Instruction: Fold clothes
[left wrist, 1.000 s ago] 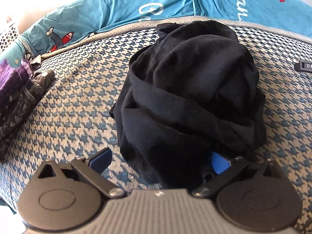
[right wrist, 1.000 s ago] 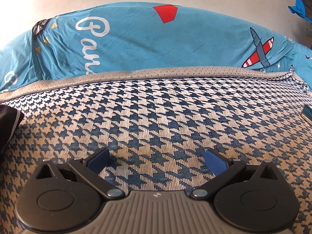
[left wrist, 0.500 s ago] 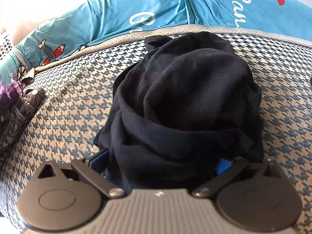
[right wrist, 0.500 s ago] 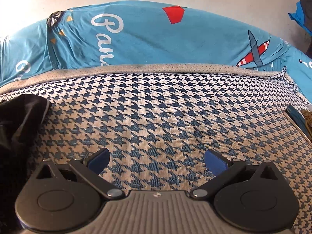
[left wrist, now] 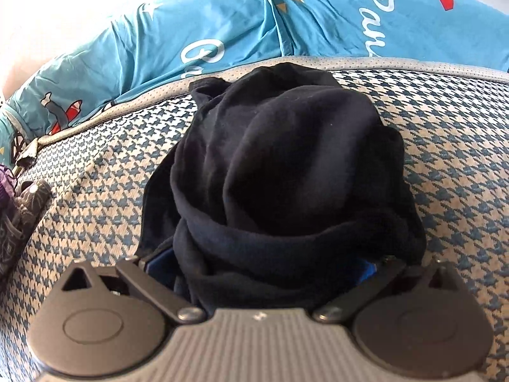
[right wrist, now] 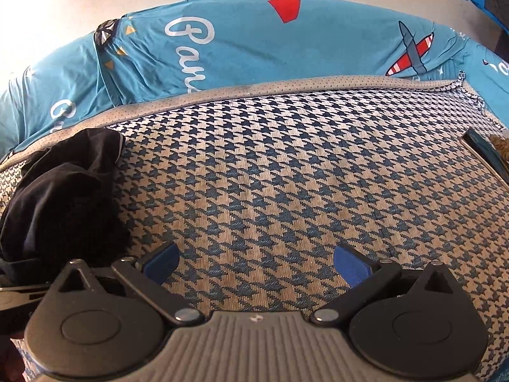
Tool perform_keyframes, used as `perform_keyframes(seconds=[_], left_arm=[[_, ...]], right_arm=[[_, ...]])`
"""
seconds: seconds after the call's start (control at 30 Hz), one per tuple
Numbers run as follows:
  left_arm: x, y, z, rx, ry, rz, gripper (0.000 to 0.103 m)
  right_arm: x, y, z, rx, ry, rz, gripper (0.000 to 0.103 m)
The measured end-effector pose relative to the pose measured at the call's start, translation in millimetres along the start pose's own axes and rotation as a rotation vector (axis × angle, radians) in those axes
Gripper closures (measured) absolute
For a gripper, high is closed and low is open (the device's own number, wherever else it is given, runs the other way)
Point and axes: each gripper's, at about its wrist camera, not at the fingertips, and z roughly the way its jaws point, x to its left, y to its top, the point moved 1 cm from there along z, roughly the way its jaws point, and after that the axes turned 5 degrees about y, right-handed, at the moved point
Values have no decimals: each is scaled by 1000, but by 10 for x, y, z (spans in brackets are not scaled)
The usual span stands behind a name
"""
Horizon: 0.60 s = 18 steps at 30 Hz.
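Note:
A crumpled black garment [left wrist: 286, 165] lies in a heap on the blue-and-cream houndstooth surface [left wrist: 95, 197]. My left gripper [left wrist: 261, 267] is pushed into the heap's near edge. Its blue fingers [left wrist: 157, 262] stand wide apart on either side of the bunched cloth and are partly covered by it. In the right wrist view the same garment [right wrist: 63, 191] sits at the far left. My right gripper [right wrist: 256, 262] is open just above bare houndstooth fabric [right wrist: 286, 175], to the right of the heap, with nothing between its fingers.
A turquoise sheet [left wrist: 222, 31] printed with planes and white lettering runs along the back [right wrist: 286, 47]. Purple and grey patterned clothes [left wrist: 19, 210] lie at the left edge. A dark flat object [right wrist: 483, 156] rests at the far right of the surface.
My left gripper has moved forward until the black heap lies between its open fingers. The right gripper's view has swung left, bringing the garment into sight.

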Motion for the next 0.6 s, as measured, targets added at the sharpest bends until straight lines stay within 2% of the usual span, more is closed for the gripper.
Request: perform_keyframes(seconds=[0.2,0.6], left_arm=[[-43,111,53,3,-20,-6,0],[-114,6,-182,-7,-90,-8,0]], right_arm=[[55,1,22,4,-10,-35,0],[77,18,72,38,12,-42,0]])
